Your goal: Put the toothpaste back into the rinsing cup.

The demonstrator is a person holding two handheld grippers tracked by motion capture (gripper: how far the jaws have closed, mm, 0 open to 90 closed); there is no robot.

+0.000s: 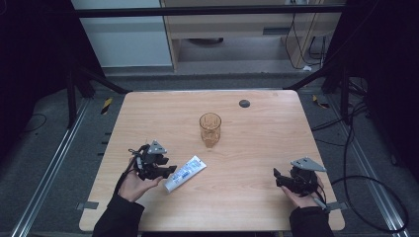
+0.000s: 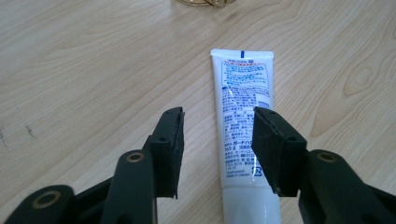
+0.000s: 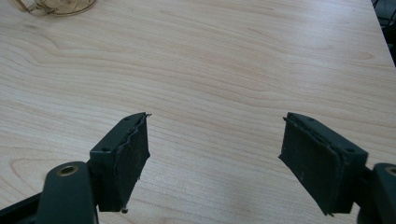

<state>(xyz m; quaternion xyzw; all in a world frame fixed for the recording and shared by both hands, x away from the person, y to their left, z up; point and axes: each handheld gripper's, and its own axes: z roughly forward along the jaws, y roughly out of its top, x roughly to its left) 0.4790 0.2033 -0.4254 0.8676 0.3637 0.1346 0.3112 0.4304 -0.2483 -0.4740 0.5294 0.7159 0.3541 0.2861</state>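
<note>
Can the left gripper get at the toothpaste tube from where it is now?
Probably yes. The left gripper is open with its jaws either side of the tube, which lies flat on the table with nothing between them.

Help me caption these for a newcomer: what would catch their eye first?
Probably the amber glass standing upright near the middle of the wooden table, and the white toothpaste tube lying flat in front of it. The left gripper sits open right at the tube's cap end, while the right gripper waits open over bare wood.
</note>
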